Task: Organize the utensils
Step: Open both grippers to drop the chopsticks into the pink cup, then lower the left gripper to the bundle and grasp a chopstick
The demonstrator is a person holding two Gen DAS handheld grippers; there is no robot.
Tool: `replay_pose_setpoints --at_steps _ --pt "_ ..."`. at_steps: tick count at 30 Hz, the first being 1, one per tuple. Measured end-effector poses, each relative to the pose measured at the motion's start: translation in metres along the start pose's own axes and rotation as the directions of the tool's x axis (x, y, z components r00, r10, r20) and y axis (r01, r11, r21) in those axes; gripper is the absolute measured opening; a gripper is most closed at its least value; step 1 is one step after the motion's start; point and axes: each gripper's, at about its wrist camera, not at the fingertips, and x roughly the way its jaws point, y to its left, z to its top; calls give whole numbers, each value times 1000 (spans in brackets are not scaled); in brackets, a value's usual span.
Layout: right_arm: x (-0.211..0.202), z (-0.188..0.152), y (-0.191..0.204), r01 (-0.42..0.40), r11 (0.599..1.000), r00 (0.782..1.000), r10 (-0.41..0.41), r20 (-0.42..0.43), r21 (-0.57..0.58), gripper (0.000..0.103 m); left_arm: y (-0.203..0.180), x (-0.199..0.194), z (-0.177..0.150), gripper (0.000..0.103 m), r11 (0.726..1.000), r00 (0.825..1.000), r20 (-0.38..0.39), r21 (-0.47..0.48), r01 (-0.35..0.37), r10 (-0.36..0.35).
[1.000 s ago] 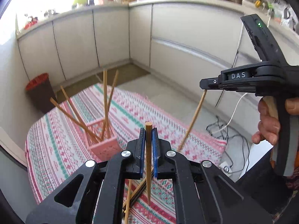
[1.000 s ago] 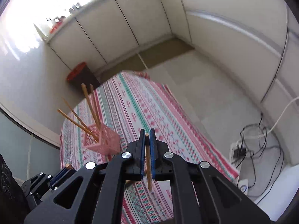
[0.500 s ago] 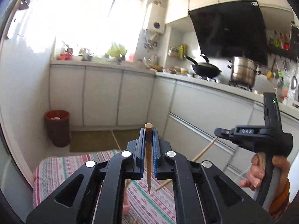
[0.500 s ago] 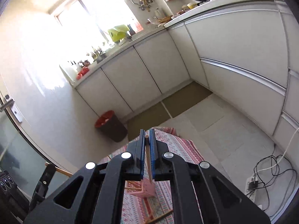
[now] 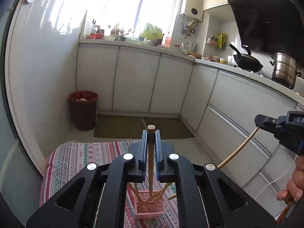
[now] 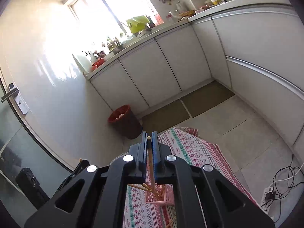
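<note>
My left gripper (image 5: 151, 133) is shut on a wooden chopstick (image 5: 151, 152) that hangs down with its tip inside the pink basket (image 5: 150, 207), which holds several chopsticks. My right gripper (image 6: 149, 137) is shut on another chopstick (image 6: 150, 163) whose lower end reaches the pink basket (image 6: 159, 197) below. The right gripper also shows at the right edge of the left wrist view (image 5: 266, 122), its chopstick (image 5: 239, 148) slanting down toward the basket. Both grippers are above the basket.
The basket stands on a table with a striped patterned cloth (image 5: 79, 157). A red bin (image 5: 83, 110) stands on the floor by white cabinets (image 5: 136, 79). Loose chopsticks lie on the cloth beside the basket (image 5: 172, 196). A power strip with cables (image 6: 271, 193) lies on the floor at right.
Both grippers tilted up from looking down at the table to facing the kitchen, then lowered over the basket. Both chopsticks now hang with their tips in the basket.
</note>
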Motion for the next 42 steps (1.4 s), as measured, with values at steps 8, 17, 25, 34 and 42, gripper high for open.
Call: replay_pose_setpoints --at_steps 8,17,25,34,42 --pt "30 -20 15 28 998 1000 -28 -9 -48 5 15 -1 -10 35 998 999 -14 -38 -52 52" --pt "61 -39 19 75 993 995 -81 -54 -94 5 25 -24 0 50 991 994 35 -86 -98 101" --pt "86 -57 27 94 983 988 -112 -109 -157 15 30 -13 -5 55 989 992 -12 -76 -128 127" --pt "71 -58 11 148 979 984 -160 -76 -140 54 26 -2 -22 71 983 980 -96 -23 -180 177" --pt "59 -71 -33 240 965 966 -248 -73 -106 94 14 16 -67 95 979 939 -280 90 -182 201"
